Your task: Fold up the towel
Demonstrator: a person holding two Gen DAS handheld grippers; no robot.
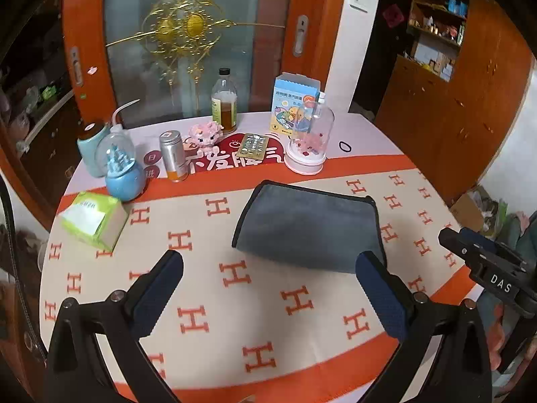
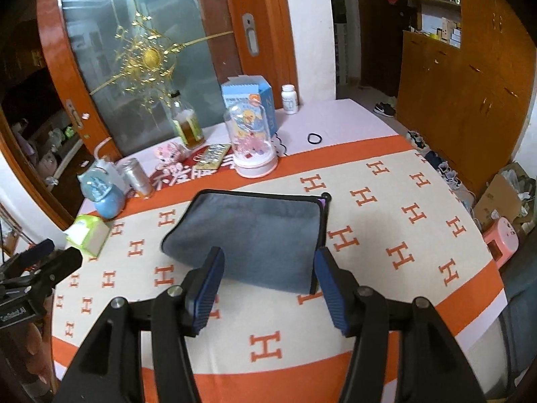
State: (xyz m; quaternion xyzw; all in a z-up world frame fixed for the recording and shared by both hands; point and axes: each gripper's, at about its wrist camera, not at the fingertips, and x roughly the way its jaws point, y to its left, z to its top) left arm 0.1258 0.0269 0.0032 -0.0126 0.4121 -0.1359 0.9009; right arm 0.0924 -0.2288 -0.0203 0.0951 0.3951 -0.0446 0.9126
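Note:
A grey towel (image 1: 307,226) with dark piping lies folded flat on the H-patterned table cloth (image 1: 214,305); it also shows in the right wrist view (image 2: 255,235). My left gripper (image 1: 268,262) is open and empty, hovering just in front of the towel's near edge. My right gripper (image 2: 268,262) is open and empty, its blue pads (image 2: 209,282) apart at the towel's near edge, not touching it. The right gripper shows at the right edge of the left wrist view (image 1: 483,255).
Behind the towel stand a glass dome ornament (image 1: 310,141), a blue box (image 1: 293,105), an oil bottle (image 1: 224,104), a silver can (image 1: 173,156), a blue snow globe (image 1: 122,171) and a pill blister (image 1: 252,145). A green tissue pack (image 1: 95,218) lies left. A hair tie (image 1: 345,146) lies far right.

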